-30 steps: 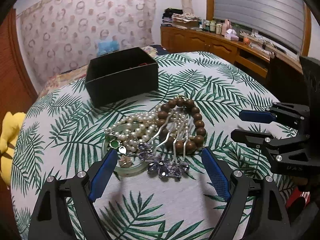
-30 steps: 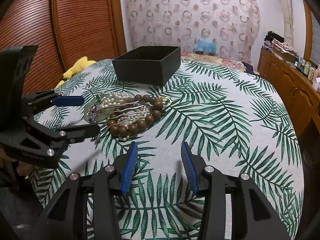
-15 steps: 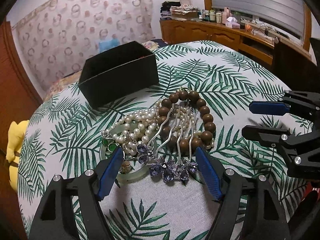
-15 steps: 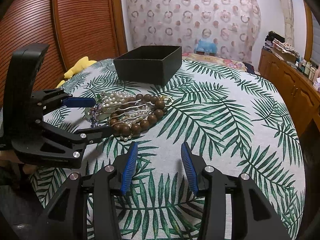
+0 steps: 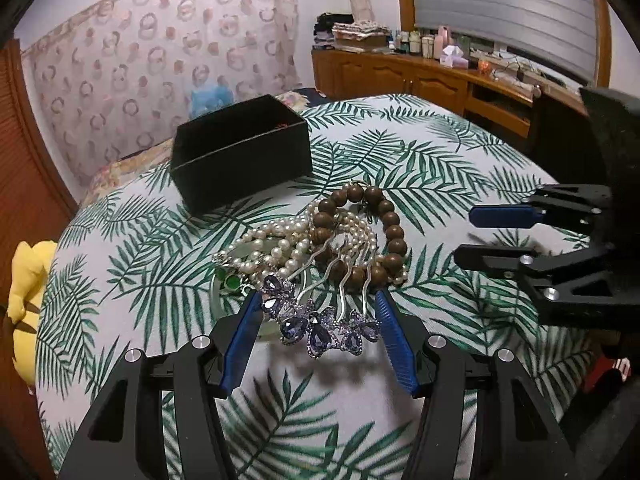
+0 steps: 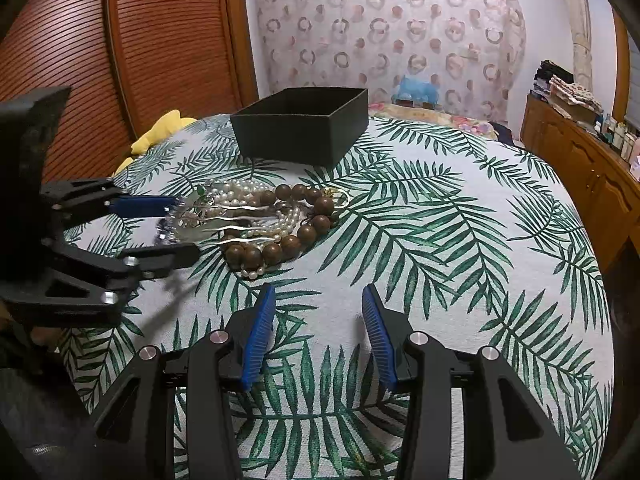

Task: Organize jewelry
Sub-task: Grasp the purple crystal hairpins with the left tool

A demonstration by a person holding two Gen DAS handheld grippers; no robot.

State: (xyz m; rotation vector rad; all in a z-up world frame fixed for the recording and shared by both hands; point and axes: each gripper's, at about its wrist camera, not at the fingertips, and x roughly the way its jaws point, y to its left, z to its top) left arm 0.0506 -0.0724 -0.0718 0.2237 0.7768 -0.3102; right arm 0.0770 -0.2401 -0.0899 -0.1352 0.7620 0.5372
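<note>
A jewelry pile lies on the palm-leaf tablecloth (image 5: 420, 168): a silver hair comb with purple crystals (image 5: 320, 326), a brown wooden bead bracelet (image 5: 394, 236), a pearl necklace (image 5: 276, 246) and a pale green bangle (image 5: 224, 300). My left gripper (image 5: 318, 308) is open, its blue pads on either side of the comb's crystal end. My right gripper (image 6: 318, 308) is open and empty, on the near side of the pile (image 6: 264, 220). An open black box (image 5: 240, 152) stands behind the pile, also in the right wrist view (image 6: 304, 128).
A yellow plush toy (image 5: 24, 292) lies off the table's left edge. A wooden sideboard (image 5: 420, 76) with bottles stands at the back right. A wooden slatted door (image 6: 120, 40) is behind the table. The right gripper shows at the right in the left wrist view (image 5: 476, 236).
My left gripper has moved forward and down, so its open pads now flank the purple crystal comb. The right gripper has stayed in place.
</note>
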